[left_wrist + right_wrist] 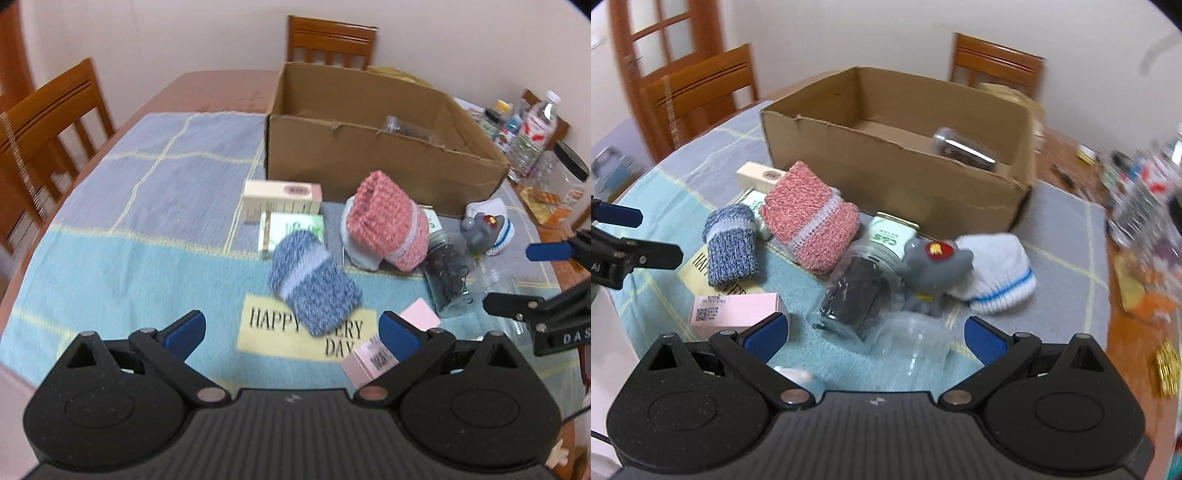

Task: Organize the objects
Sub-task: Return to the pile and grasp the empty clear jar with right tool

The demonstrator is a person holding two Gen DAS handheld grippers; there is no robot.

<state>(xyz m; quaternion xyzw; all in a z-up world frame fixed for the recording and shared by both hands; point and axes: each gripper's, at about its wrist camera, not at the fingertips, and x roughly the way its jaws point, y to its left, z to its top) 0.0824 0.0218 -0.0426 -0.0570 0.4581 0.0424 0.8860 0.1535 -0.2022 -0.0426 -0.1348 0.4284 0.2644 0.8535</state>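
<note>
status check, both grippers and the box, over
Left gripper open, empty, over the blue sock. Right gripper open, empty, above the clear cup. Cardboard box holds one jar; the rest lie on the cloth. Nothing blocking.

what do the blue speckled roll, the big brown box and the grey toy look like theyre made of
The blue speckled sock roll looks like knitted yarn, matte and fuzzy, with a ribbed weave and a pale band. The big brown open box looks like corrugated cardboard, dull, with a torn, ragged top edge. The grey toy figure looks like soft rubber or vinyl with a smooth, slightly glossy skin; which one is unclear.
</note>
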